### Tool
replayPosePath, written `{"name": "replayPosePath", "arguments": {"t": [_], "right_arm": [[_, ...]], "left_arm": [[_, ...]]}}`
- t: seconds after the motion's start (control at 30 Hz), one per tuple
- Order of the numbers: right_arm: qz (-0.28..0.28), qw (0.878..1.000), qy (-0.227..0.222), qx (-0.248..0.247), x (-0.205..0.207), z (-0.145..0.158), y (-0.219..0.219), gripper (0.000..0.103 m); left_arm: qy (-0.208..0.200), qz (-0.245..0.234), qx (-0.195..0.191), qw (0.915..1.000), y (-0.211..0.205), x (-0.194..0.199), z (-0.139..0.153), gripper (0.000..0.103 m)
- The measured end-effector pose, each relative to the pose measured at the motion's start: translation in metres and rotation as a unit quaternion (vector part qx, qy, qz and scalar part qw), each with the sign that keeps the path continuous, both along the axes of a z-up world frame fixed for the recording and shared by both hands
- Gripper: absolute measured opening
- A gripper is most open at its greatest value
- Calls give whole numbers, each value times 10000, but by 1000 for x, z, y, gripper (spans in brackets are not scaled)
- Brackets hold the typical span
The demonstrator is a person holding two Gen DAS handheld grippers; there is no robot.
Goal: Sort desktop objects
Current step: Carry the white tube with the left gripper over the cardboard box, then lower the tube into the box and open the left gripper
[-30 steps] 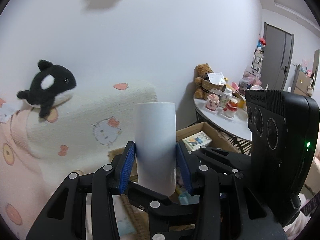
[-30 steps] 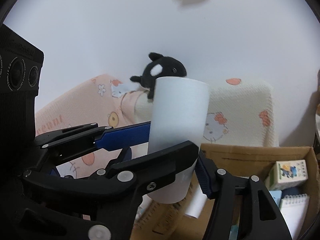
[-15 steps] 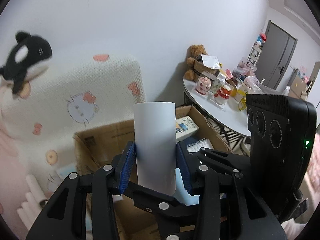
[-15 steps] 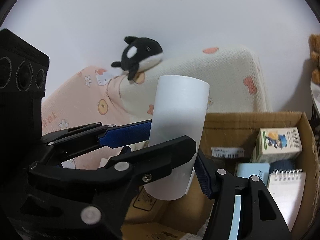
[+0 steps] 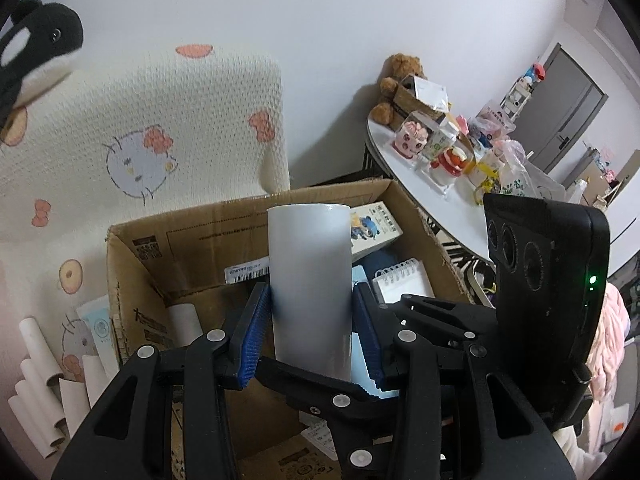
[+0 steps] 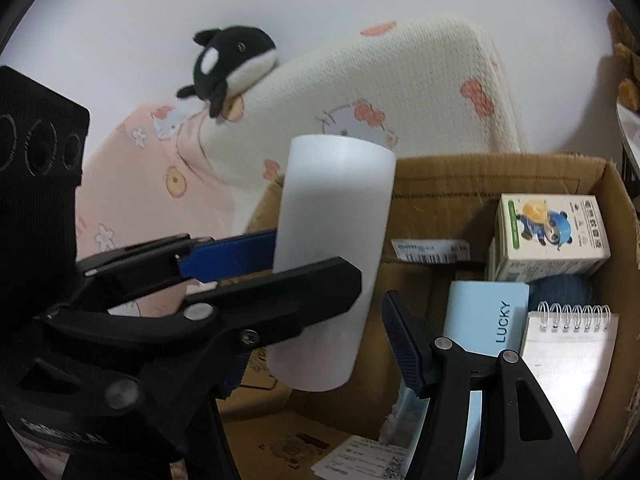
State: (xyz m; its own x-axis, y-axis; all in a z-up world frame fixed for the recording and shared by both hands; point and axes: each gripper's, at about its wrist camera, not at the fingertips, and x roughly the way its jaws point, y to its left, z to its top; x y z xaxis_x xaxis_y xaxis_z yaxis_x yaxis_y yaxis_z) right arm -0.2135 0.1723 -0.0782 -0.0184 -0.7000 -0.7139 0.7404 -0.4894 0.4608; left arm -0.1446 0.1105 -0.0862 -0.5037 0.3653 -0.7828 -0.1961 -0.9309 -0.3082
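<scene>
The white tube (image 5: 308, 280) is hanging upright in the air over the open cardboard box (image 5: 192, 236), near the centre of both wrist views. The left gripper (image 5: 310, 288) is clamping it: its two blue pads (image 5: 256, 320) are pressing on the tube's sides at 9 and 3 o'clock, with the jaws standing about half apart.

The right gripper (image 6: 372, 292) is sitting partly open around the same tube. One black finger is crossing in front of the tube's lower half, while the other finger's blue pad (image 6: 404, 344) is standing clear of the tube at 4 o'clock, with a gap showing.

Inside the box, at 3 o'clock from the tube in the right wrist view, an illustrated carton (image 6: 552, 232), a pale blue case marked LUCKY (image 6: 484, 320) and a spiral notepad (image 6: 568, 344) are lying together. A smaller tube (image 5: 184, 320) is leaning in the box at 8 o'clock.

Behind the box a cream blanket (image 5: 160, 120) is draping over something. An orca plush (image 6: 232, 64) is perching on it at 11 o'clock. A round white table (image 5: 452, 212) crowded with small items is standing at 2 o'clock in the left wrist view.
</scene>
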Motion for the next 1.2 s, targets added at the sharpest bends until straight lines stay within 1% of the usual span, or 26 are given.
{"name": "replayPosePath", "arguments": {"t": [0.2,0.33,0.47,0.6,0.77,0.87,0.97,1.03,1.13,1.2], "right_arm": [[91,9995,-103,273,-7,-12,1,59],[182,9986,-3,490,-7,-19,-1,59],[273,9976,151,613,-4,-20,-2,57],[348,9962,259,759,-2,-22,-5,55],[408,9942,335,937,-1,-26,-12,55],[490,9918,320,1139,-2,-31,-19,55],[616,9886,414,1310,-1,-31,-27,56],[707,9872,374,1380,-3,-31,-32,56],[749,9862,239,1459,-7,-31,-33,56],[746,9837,374,1592,-8,-29,-31,56]], "left_arm": [[-378,-52,78,9992,-1,-11,-15,46],[-581,-74,48,9983,0,-17,-25,46],[-871,96,48,9961,-6,-26,-37,46],[-1191,194,269,9923,-12,-34,-48,46],[-1449,250,161,9890,-9,-42,-64,46],[-1702,237,293,9847,-8,-48,-75,46],[-1783,306,218,9833,-9,-52,-80,46],[-1831,368,197,9822,-11,-57,-84,46],[-2016,416,268,9782,-14,-63,-92,46],[-2168,440,228,9750,-13,-67,-100,46]]}}
